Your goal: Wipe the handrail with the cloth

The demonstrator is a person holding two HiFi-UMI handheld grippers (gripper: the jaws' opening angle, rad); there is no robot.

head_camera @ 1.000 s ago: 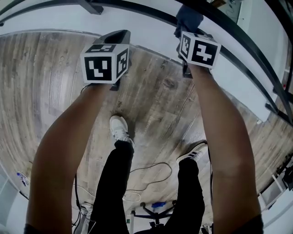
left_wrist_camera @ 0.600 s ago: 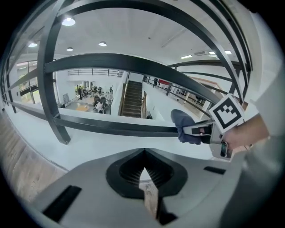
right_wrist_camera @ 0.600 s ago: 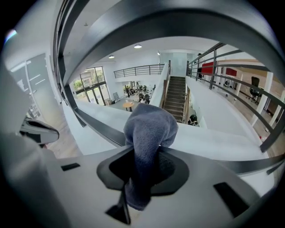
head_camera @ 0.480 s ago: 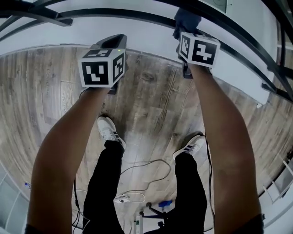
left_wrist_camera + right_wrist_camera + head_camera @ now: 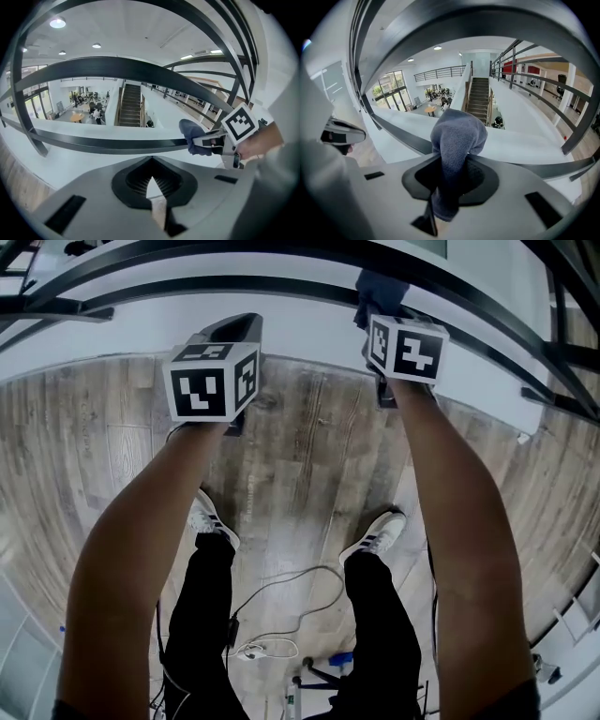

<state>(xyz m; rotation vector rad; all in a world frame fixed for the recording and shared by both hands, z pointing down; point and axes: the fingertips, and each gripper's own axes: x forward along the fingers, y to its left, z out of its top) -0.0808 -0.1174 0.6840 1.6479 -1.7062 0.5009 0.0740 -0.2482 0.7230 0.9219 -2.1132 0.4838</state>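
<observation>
A blue-grey cloth [image 5: 457,136] bulges out of my right gripper [image 5: 451,165], which is shut on it. In the head view the cloth [image 5: 380,285] lies against the lower black handrail bar [image 5: 234,285], just ahead of the right gripper [image 5: 382,307]. The left gripper view shows the same cloth [image 5: 193,137] at the lower bar [image 5: 108,144], under a thicker upper bar [image 5: 117,70]. My left gripper [image 5: 152,182] is shut with nothing in it. It hovers left of the cloth, short of the rail [image 5: 232,326].
A white parapet [image 5: 300,320] runs under the bars, which have slanted posts [image 5: 21,93]. Beyond the rail is a drop to a lower hall with stairs [image 5: 478,101]. The person's shoes [image 5: 375,535] stand on a wooden floor [image 5: 300,456], with a cable [image 5: 281,592] behind them.
The person has stepped sideways along the rail, both shoes shifting left in the head view. The bars sit lower in that view. The right gripper keeps the cloth at the lower bar.
</observation>
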